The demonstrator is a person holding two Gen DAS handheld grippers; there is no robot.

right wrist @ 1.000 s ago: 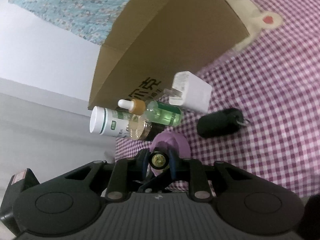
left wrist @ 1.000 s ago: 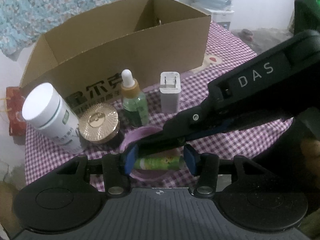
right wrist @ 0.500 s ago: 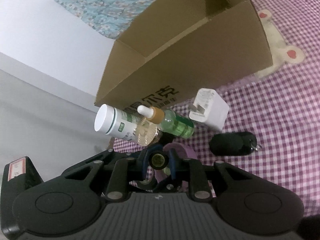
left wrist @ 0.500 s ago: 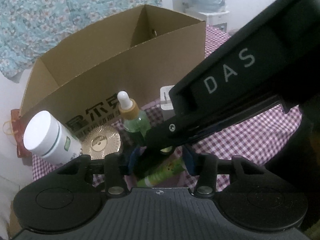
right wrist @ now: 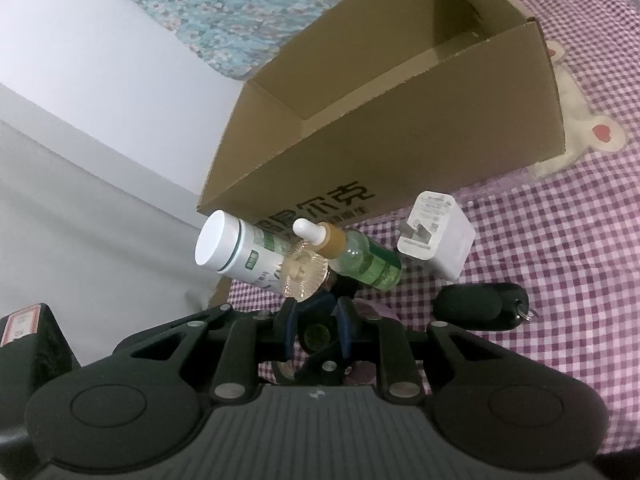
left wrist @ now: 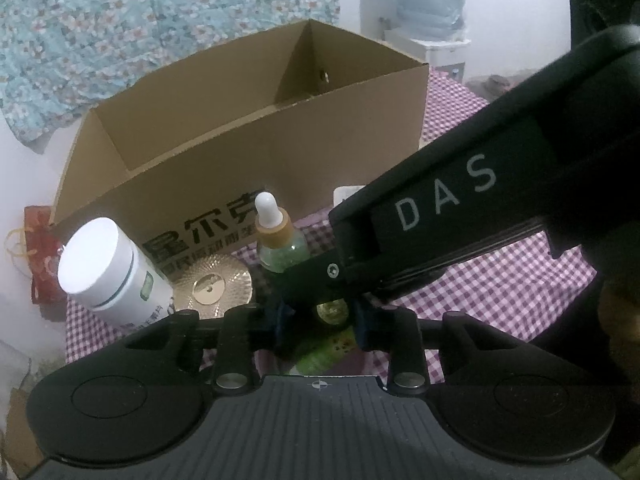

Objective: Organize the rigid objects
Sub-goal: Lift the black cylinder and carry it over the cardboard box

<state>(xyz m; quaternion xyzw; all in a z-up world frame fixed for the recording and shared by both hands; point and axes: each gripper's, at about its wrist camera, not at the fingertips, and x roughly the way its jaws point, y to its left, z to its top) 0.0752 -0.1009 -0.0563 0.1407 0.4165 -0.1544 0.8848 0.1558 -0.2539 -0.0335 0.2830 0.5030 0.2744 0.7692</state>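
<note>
Purple-and-white checked cloth (right wrist: 560,264) covers the counter, with an open brown cardboard box (right wrist: 400,120) at twelve o'clock. Before the box stand a white capped bottle (left wrist: 108,276), a gold round lid (left wrist: 214,288), a green glass dropper bottle (left wrist: 276,240) and a white plug adapter (right wrist: 438,232); a black key fob (right wrist: 480,300) lies at three o'clock. The right gripper (right wrist: 316,322) has its fingers pinched on a small green tube (left wrist: 328,350), reaching between the left gripper's (left wrist: 320,322) parted fingers, which hold nothing.
</note>
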